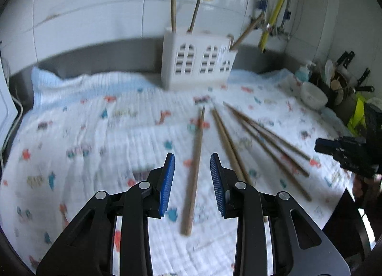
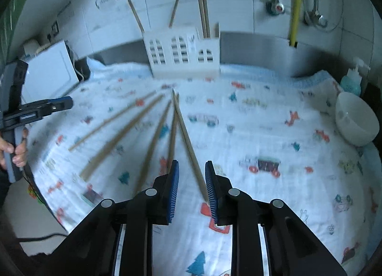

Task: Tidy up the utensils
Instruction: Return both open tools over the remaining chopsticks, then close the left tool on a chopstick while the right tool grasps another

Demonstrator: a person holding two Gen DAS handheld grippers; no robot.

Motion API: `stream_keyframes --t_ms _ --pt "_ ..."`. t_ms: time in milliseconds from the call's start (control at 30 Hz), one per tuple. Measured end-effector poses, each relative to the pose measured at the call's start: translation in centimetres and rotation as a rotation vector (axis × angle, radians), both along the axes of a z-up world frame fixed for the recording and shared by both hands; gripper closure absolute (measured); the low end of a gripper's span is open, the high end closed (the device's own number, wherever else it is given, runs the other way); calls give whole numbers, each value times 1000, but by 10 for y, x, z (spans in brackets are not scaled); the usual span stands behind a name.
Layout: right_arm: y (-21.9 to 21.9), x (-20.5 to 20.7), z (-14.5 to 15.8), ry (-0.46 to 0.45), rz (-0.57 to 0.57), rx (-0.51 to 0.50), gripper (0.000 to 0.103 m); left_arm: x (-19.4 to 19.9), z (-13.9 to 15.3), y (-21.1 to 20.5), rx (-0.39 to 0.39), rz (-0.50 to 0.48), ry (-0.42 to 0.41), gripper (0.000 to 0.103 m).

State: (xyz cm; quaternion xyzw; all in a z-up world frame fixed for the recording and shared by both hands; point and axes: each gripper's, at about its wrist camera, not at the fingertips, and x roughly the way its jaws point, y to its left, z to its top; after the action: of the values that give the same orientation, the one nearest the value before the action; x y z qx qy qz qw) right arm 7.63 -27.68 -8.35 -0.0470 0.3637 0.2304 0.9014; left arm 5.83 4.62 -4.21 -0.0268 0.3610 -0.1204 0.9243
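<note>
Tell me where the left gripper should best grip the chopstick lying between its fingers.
Probably the thick near end of the chopstick, coming down from above with jaws astride it: it lies flat on the cloth, apart from the others, lined up with the open left gripper.

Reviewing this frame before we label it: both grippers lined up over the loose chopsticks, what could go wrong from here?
1. The left gripper is open over one chopstick lying lengthwise between its pads; closing could roll it away.
2. The right gripper straddles a chopstick whose far tip crosses a neighbour; lifting may drag both.
3. The quilted cloth is soft and wrinkled; low fingertips might snag it.
</note>
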Motion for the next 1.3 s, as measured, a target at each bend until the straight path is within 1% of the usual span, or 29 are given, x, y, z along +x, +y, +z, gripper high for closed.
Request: stream_keyframes --t_ms 100,267,367,433,533,567,733,867,933,1000,1067,1167,1300 --pt "1 8 -10 24 8 -13 85 -4 -18 0 5 -4 35 72" --pt "7 19 -21 46 27 -55 85 -6 -37 -3 9 -11 76 72" --pt "9 24 -26 56 36 -79 85 -7 -45 -5 36 -13 87 72" --pt "9 26 -29 64 38 -87 86 -6 -47 -5 39 -15 92 72" --pt "10 26 -30 59 40 -94 89 -3 -51 -7 49 -20 95 72" --pt "10 26 -30 58 38 -93 93 -3 -53 -8 53 -22 99 72" --pt "11 25 -31 54 34 -91 94 -2 -60 -17 88 -27 95 73" --pt "11 26 -32 54 32 -90 94 2 -60 -21 107 -25 93 82" --pt "10 26 -32 54 32 -90 94 4 -60 -23 113 -23 93 85" --pt "10 26 -32 54 30 -87 94 5 -60 -26 130 -19 92 85" --pt "10 26 -32 55 26 -85 94 5 -60 -28 146 -13 91 89" --pt "11 25 -30 53 25 -76 96 6 -60 -26 128 -7 100 97" --pt "13 18 -23 32 28 -57 96 5 -59 -24 100 -11 108 98"
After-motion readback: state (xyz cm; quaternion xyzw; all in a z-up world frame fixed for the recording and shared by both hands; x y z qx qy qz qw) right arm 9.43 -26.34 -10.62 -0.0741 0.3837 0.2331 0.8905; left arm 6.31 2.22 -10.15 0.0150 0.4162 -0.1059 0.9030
